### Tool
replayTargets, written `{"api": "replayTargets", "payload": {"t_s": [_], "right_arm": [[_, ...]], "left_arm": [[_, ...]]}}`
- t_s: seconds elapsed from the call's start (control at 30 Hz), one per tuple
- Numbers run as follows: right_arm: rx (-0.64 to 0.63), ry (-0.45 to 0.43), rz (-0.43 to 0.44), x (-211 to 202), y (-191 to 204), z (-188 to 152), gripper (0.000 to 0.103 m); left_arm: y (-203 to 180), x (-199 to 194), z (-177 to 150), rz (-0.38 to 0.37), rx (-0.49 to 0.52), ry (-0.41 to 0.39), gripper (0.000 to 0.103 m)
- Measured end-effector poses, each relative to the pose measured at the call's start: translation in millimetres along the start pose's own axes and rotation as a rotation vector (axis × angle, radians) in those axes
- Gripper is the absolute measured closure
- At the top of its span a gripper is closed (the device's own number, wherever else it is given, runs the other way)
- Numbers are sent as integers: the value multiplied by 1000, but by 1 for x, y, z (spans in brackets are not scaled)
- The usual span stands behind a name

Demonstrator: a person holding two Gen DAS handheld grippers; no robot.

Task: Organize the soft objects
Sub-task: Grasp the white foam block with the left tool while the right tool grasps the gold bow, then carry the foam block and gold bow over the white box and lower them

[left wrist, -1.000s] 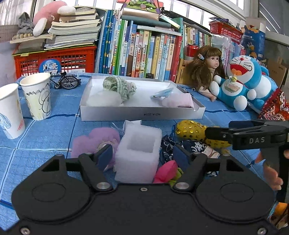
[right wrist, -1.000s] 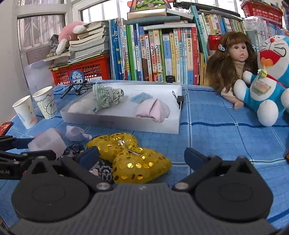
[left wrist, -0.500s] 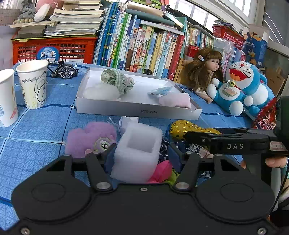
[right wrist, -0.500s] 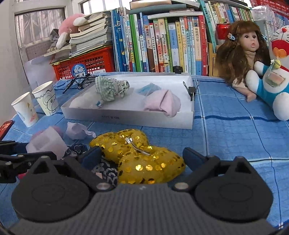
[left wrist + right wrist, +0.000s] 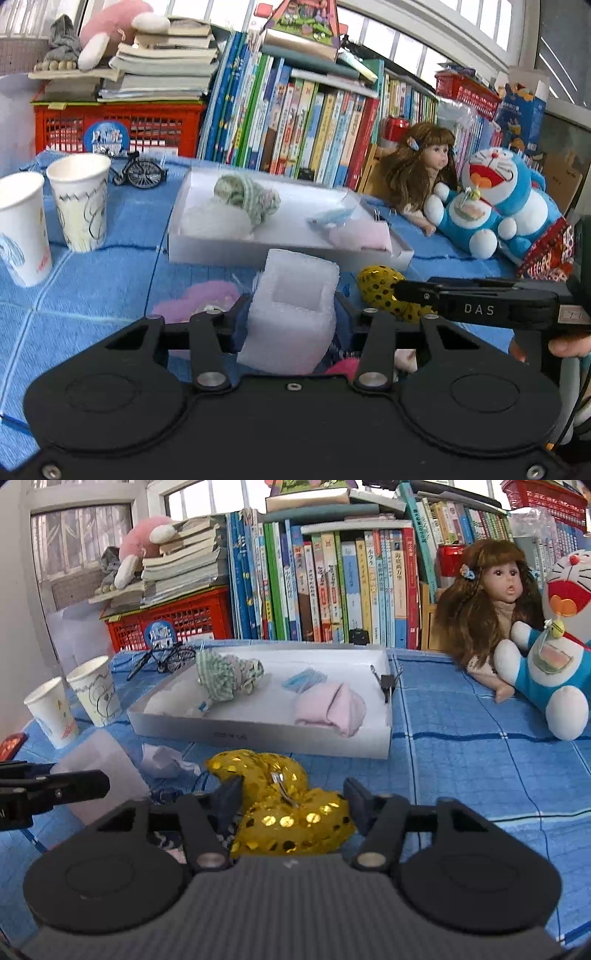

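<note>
White foam, hollowed at the top, sits between the pads of the left gripper (image 5: 291,317), whose jaws have just been closing and now press both flanks of the foam block (image 5: 293,306); it looks feather-light and springy, so a gentle squeeze low on its solid walls, not at the thin rim of the hollow, should hold it without crushing. The block lies in front of the white tray (image 5: 258,251), on the near side of its front wall. The right gripper (image 5: 291,803) has likewise just been closing, and its pads now touch both sides of the gold sequin bow (image 5: 280,805), also just in front of the tray; the bow seems padded and light but its sequins are probably slippery, and the metal clip across its middle is the stiff part, so pinching the plump lobe looks sensible. Inside the tray lie 4 soft things: 1 green checked bundle (image 5: 225,675), 1 pink cloth (image 5: 332,709), 1 pale blue piece (image 5: 303,675) and 1 white wad (image 5: 214,221). Left of the tray stand 2 paper cups (image 5: 79,206); right of it rest 1 doll (image 5: 491,602) and 1 blue plush (image 5: 495,206).
</note>
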State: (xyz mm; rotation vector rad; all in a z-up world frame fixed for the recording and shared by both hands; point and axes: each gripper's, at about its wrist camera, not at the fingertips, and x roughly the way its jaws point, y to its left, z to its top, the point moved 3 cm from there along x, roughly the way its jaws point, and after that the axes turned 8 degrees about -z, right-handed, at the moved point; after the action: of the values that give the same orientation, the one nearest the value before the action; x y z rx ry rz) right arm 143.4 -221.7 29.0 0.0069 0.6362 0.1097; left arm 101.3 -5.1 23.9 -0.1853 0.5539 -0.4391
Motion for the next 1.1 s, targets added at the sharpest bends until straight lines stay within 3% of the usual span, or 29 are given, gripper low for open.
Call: {"api": "replayTargets", "payload": {"t_s": [0.2, 0.6, 1.1], "right_arm": [[36, -9, -6, -6, -6, 7, 52], [62, -86, -19, -26, -16, 30, 52], [61, -159, -74, -25, -25, 86, 52]], "left_arm": [[3, -4, 13, 17, 0, -24, 60], [16, 5, 38, 62, 2, -46, 60], [36, 31, 103, 89, -44, -101, 60]]}}
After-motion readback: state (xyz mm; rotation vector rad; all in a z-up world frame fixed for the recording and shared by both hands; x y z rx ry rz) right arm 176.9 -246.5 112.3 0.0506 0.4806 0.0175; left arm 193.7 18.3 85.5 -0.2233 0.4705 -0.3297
